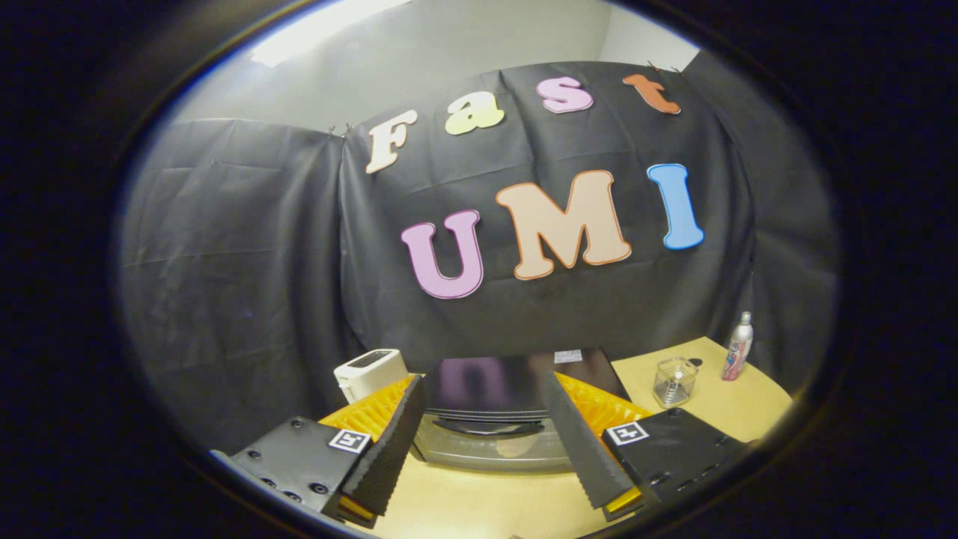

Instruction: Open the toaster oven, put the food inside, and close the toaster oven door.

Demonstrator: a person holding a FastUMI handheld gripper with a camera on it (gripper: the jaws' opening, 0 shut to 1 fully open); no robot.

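A black toaster oven (509,385) with a glossy top stands on the tan table (718,400), just ahead of my fingers. Its glass door (490,448) faces me and looks closed, with a dark handle across its upper edge. My gripper (490,457) is open, its two fingers spread wide to either side of the oven's front. Nothing lies between the fingers. The left finger (385,449) and the right finger (587,449) both hang short of the door. The food cannot be made out.
A white pop-up toaster (368,372) stands left of the oven by the cloth wall. Right of the oven sit a clear glass jar (673,382) and a slim spray bottle (738,346) near the table's far right corner.
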